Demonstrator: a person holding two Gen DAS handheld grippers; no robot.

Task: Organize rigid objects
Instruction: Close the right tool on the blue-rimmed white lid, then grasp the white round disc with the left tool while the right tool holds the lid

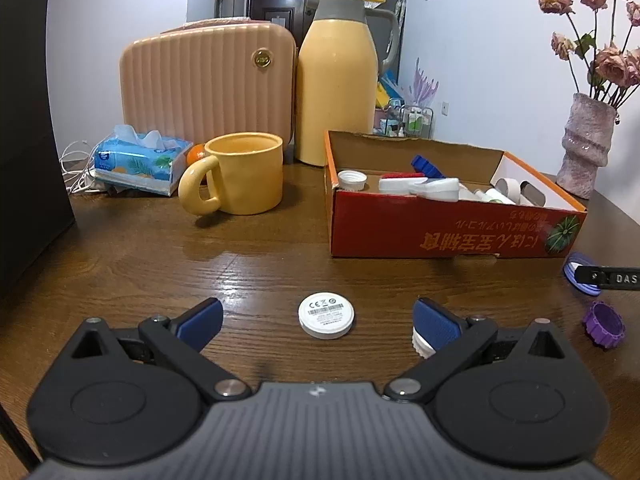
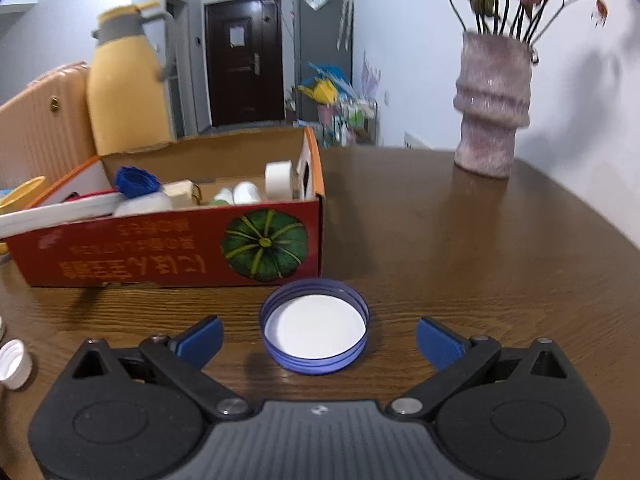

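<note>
Right wrist view: the right gripper point(image 2: 319, 334) is wide open around the blue lid point(image 2: 314, 325), ready to pinch. The left gripper point(image 1: 318, 318) gapes around a white disc point(image 1: 326, 315). The box point(image 2: 168, 256) sits just ahead.

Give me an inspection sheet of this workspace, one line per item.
Surface: brown wooden table, glossy.
Job's things: white disc, blue-rimmed lid, purple cap and white cap loose on the table; red cardboard box already holds caps and small containers.
Clutter: yellow mug, yellow jug, tissue pack, pink case, vase.
Grippers: left hand-held gripper open around the disc; right hand-held gripper open around the lid.
Cables: white cable at the far left.
Surroundings: dark door, white walls.
</note>
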